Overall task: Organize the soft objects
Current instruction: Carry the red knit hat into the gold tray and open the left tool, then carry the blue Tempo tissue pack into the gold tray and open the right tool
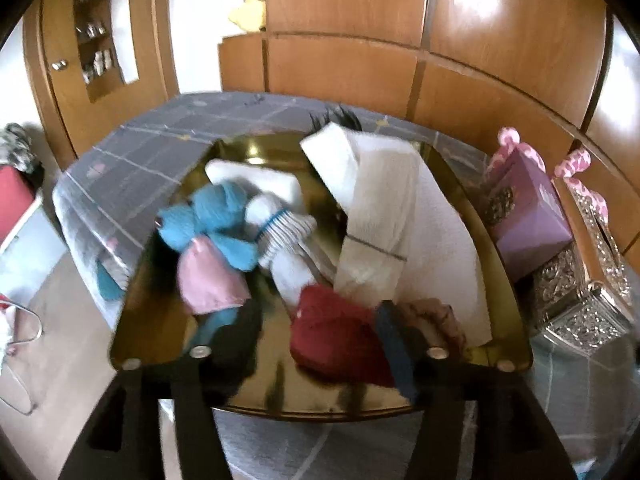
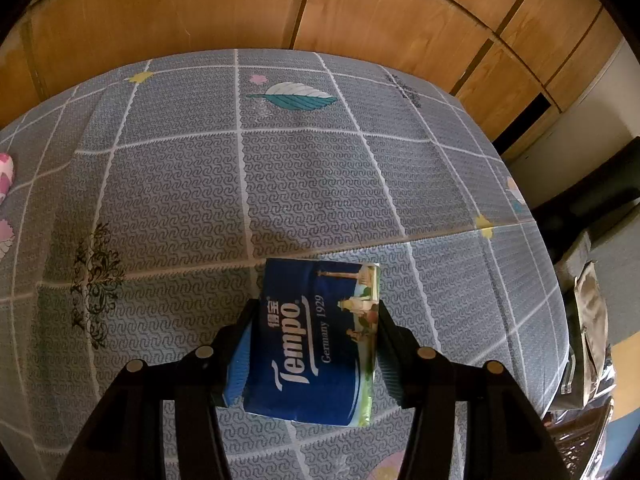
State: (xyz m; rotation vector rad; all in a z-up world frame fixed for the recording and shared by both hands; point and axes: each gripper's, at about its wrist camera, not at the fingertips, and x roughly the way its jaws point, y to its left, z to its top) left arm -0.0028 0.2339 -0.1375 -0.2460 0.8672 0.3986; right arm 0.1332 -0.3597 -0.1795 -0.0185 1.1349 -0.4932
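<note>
In the left wrist view a gold tray [image 1: 256,384] holds soft things: a blue plush toy [image 1: 208,220] with a pink dress, a striped white sock [image 1: 288,240], a white towel [image 1: 384,208], a white sponge block [image 1: 256,178] and a dark red cloth [image 1: 336,332]. My left gripper [image 1: 320,344] hovers over the tray's near edge, jaws wide apart, the red cloth lying between them. In the right wrist view my right gripper [image 2: 314,320] is shut on a blue Tempo tissue pack [image 2: 312,340] just above the grey checked tablecloth [image 2: 280,176].
A purple box [image 1: 528,216] and silver ornate boxes [image 1: 580,304] with pink ribbons stand right of the tray. Wooden wardrobe doors [image 1: 360,40] run behind the table. A red seat [image 1: 16,200] is at the left. The table edge drops at the right [image 2: 560,280].
</note>
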